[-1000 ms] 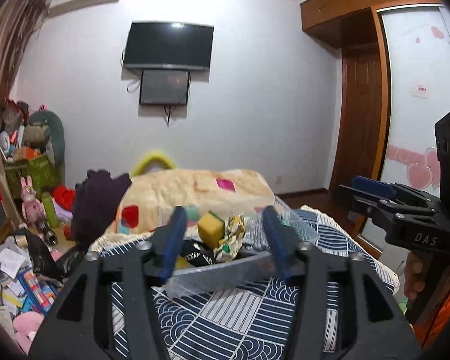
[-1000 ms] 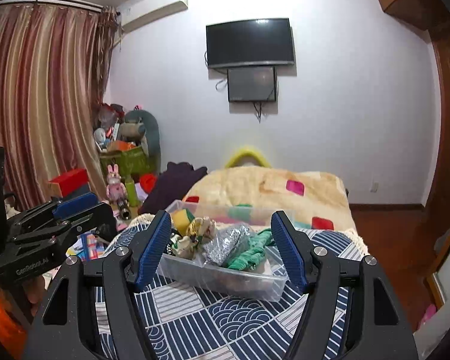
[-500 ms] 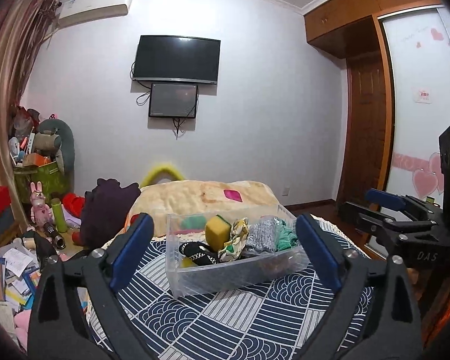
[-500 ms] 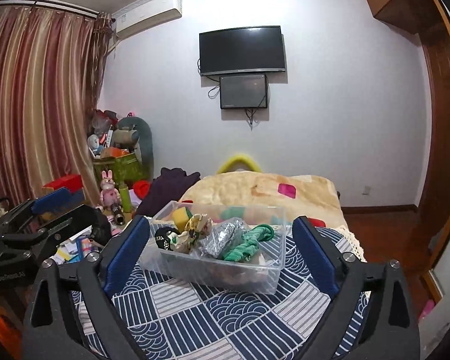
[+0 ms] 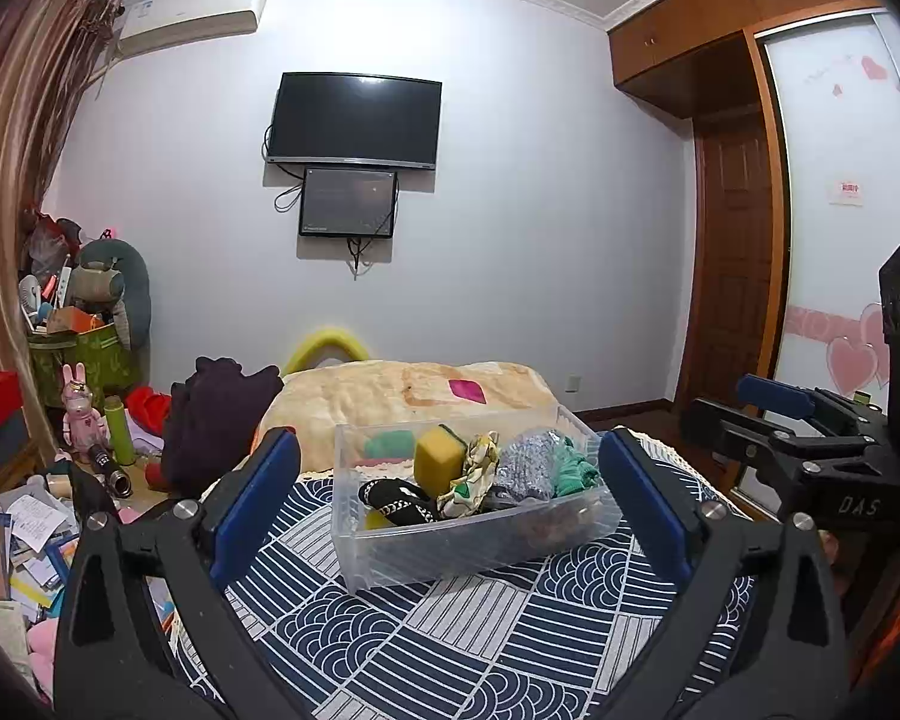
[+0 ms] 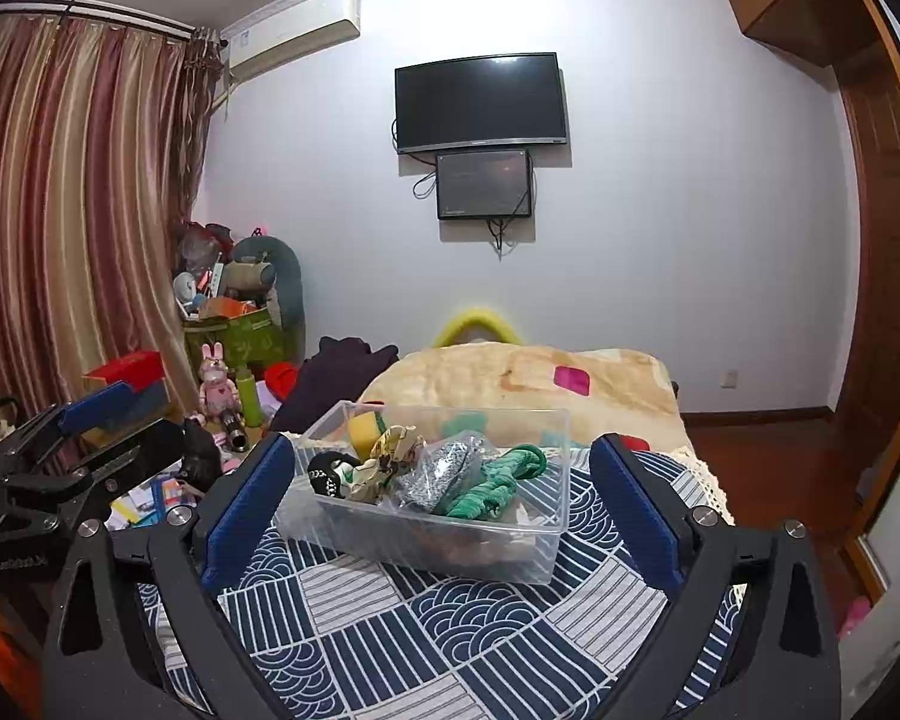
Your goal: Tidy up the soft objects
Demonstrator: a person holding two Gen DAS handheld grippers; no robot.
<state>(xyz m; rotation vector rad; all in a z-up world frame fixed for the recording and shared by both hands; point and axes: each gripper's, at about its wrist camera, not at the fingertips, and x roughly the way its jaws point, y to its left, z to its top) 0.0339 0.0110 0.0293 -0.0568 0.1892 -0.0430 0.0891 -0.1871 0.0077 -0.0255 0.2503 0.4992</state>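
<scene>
A clear plastic bin (image 5: 462, 546) (image 6: 426, 534) stands on the blue-patterned cloth. It holds a yellow sponge (image 5: 439, 455) (image 6: 363, 429), a black item (image 5: 397, 501), a printed cloth (image 5: 474, 471), a silver scrubber (image 5: 525, 468) (image 6: 444, 471) and a green cloth (image 5: 573, 471) (image 6: 495, 483). My left gripper (image 5: 447, 507) is open wide and empty, short of the bin. My right gripper (image 6: 441, 507) is open wide and empty too. Each gripper shows at the edge of the other's view.
The patterned cloth (image 5: 450, 636) covers a table in front of a beige blanket (image 5: 402, 396). A dark garment (image 5: 210, 414) lies left of it. Toys, papers and boxes (image 5: 42, 480) litter the floor at left. A wardrobe and door (image 5: 744, 276) stand at right.
Both grippers have opened from narrow to wide. Both views have tilted up and pulled back a little from the bin.
</scene>
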